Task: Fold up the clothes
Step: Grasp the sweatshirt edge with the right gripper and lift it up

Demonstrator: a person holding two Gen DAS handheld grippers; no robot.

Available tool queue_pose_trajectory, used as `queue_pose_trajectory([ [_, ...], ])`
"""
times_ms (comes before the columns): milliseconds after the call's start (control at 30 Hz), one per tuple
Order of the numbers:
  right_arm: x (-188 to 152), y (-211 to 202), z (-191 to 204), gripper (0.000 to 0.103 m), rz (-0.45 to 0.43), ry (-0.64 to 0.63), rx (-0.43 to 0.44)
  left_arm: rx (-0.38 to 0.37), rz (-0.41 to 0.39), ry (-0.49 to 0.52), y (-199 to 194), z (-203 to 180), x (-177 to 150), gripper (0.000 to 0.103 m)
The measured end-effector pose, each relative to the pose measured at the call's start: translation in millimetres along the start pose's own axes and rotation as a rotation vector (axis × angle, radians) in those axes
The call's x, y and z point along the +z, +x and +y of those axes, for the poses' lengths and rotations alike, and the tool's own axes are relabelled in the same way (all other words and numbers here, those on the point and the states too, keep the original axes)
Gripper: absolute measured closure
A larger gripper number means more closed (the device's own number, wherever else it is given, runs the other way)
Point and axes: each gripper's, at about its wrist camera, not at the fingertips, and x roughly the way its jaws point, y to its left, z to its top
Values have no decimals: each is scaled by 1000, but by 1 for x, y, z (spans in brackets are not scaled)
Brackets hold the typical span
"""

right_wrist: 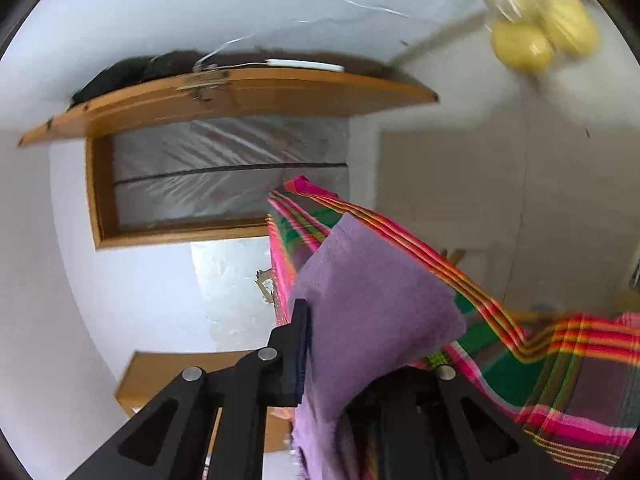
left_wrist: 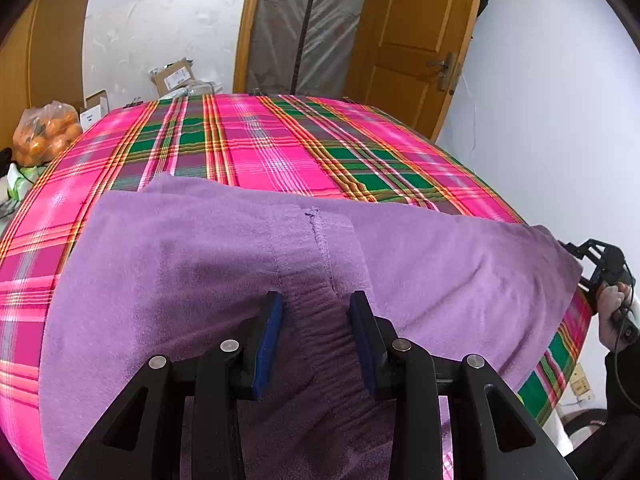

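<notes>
Nearest the left wrist camera, the left claw (left_wrist: 316, 312) stands with its blue-padded fingers (left_wrist: 269, 336) apart, straddling the gathered elastic waistband of a soft purple fleece garment (left_wrist: 208, 264) without pinching it. That garment lies spread over the pink and green plaid-covered surface (left_wrist: 280, 148). At its right end, the right claw (right_wrist: 320, 344) is clamped on a corner of the fleece, lifted and tilted sideways. Beyond stands a wooden door (left_wrist: 412, 40).
</notes>
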Motion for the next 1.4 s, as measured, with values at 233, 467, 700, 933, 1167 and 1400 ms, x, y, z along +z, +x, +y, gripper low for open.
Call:
queue_pose_trajectory([
  [233,-16,0,51,93,7,-174,-3,-3,-2,-4,-1,1,0,67],
  [467,-56,12,112,93,49,-384,-39,-11,-6,-9,-2,3,-1,67],
  [700,-106,46,139,93,142,-534,-87,-14,-10,-11,-3,4,-1,67],
  [933,-159,87,147,93,263,-662,-129,-22,-14,-17,-4,5,-2,67],
  [1167,-207,126,151,93,385,-785,-173,-32,-17,-24,-5,7,-2,67],
  [1400,-239,153,140,93,489,-894,-217,-41,-20,-33,-6,7,-2,67],
])
